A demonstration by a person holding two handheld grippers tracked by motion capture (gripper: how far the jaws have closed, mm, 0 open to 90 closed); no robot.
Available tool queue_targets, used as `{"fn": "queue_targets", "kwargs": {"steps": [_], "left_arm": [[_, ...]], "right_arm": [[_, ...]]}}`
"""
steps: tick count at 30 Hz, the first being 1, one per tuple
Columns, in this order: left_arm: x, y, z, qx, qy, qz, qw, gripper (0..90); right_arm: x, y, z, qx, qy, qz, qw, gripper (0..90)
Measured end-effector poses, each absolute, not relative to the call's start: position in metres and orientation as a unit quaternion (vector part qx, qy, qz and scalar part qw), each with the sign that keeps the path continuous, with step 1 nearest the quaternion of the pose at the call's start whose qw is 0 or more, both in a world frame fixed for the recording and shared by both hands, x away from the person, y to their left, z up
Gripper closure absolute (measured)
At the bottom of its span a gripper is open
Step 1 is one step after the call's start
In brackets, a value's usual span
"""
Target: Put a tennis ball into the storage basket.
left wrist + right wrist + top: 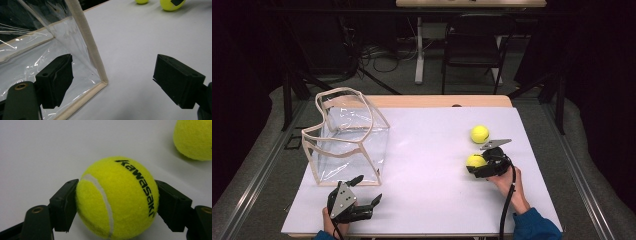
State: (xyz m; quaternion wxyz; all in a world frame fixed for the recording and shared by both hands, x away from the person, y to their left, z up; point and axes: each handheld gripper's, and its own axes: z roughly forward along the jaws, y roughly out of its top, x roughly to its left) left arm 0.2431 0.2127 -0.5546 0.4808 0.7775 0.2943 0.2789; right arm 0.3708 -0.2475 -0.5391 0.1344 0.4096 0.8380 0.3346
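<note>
A yellow tennis ball [117, 197] printed with black lettering rests on the white table sheet [427, 170], and my right gripper [116, 206] is shut on it, one pad pressed on each side. The high view shows this ball [474, 160] at the right of the table with the right gripper [477, 167] around it. A second tennis ball [479, 134] lies loose just beyond it, also seen in the right gripper view [193, 138]. My left gripper [368, 189] stands open near the table's front left, at the near corner of a clear plastic bag [347, 135] with beige trim. Nothing is between its jaws.
The bag [87, 45] stands upright with its mouth open at the top, and its trimmed corner lies between the left gripper's [112, 80] jaws' line of sight. A dark chair [474, 45] and a table leg stand beyond the far edge.
</note>
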Motion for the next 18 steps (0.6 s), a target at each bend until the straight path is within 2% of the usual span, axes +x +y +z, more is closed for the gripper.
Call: {"fn": "queue_targets", "kwargs": {"steps": [18], "left_arm": [[0.2425, 0.2128, -0.5544, 0.777, 0.294, 0.28, 0.482, 16.0]], "right_arm": [[0.3668, -0.2459, -0.5328, 0.4, 0.84, 0.338, 0.144, 25.3]]}}
